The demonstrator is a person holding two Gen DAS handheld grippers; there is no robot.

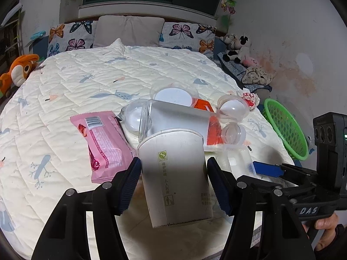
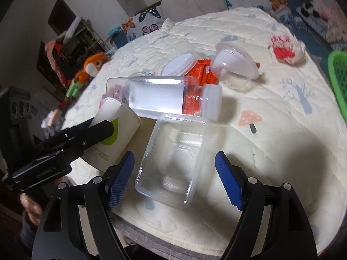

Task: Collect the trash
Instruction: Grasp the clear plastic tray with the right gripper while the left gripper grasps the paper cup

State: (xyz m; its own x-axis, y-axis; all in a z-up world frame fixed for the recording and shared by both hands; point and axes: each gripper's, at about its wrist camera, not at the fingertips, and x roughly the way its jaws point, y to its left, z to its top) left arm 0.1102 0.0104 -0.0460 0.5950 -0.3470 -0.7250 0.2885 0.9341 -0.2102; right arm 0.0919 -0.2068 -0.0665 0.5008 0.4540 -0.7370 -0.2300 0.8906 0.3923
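Note:
A white paper cup (image 1: 175,177) lies on the bed between the fingers of my left gripper (image 1: 173,184); the pads sit beside its walls with small gaps, open. It shows at the left in the right wrist view (image 2: 115,130). My right gripper (image 2: 174,179) is open around a clear plastic tray (image 2: 175,160), not touching it. Behind lie a clear bottle (image 2: 156,95) with a white cap, an orange wrapper (image 2: 201,73), clear dome lids (image 2: 236,65), a pink wrapper (image 1: 104,143) and a crumpled red-white paper (image 2: 286,49).
A green plastic basket (image 1: 284,127) stands at the bed's right edge, also in the right wrist view (image 2: 340,80). Pillows (image 1: 128,32) and plush toys (image 1: 19,71) line the far and left sides. The bed's front edge (image 2: 173,234) is just below my grippers.

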